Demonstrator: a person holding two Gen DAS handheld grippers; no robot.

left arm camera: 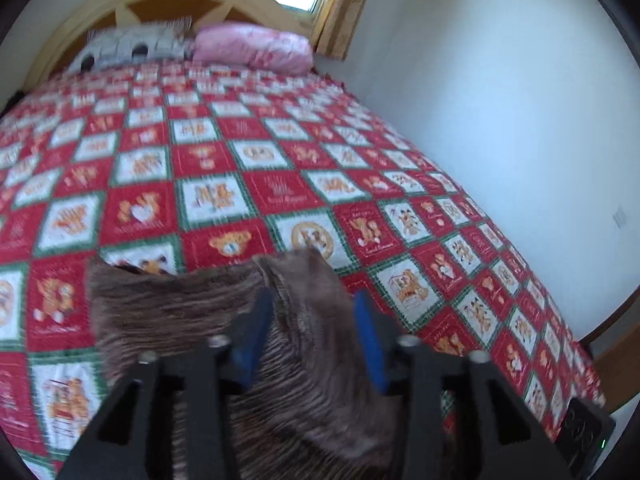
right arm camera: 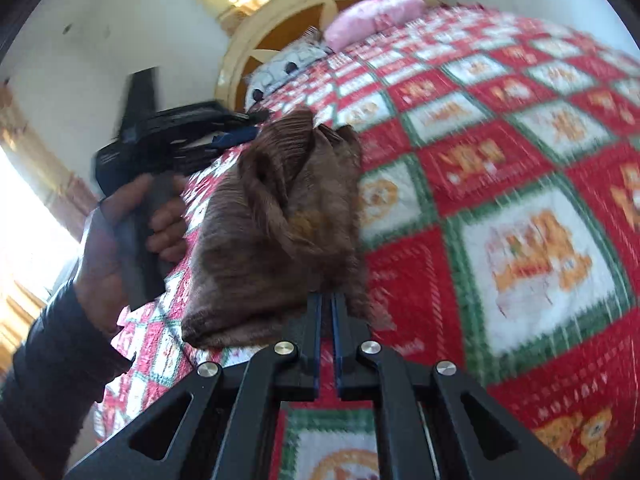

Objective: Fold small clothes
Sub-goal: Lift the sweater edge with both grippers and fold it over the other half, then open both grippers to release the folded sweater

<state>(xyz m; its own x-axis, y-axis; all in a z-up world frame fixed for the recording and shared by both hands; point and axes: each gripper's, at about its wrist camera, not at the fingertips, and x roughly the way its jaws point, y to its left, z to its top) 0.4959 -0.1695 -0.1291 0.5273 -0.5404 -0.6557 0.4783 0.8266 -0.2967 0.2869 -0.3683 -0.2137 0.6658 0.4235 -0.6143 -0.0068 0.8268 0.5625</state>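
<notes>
Cloth [right arm camera: 276, 220] was soft, limp; your right tongs [right arm camera: 327, 300] clamped its edge; left tongs [left arm camera: 314, 312] stood apart; best gripped at corners.

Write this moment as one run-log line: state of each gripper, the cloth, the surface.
left gripper: open, cloth between fingers | right gripper: shut on brown cloth | cloth: bunched, unfolded | surface: red checked quilt

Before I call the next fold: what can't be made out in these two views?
- Brown garment: left wrist view, its near part hidden behind the left gripper.
- Right gripper: right wrist view, motion blur hides whether cloth is pinched.
- Garment type: both views blurred, cloth bunched.
</notes>
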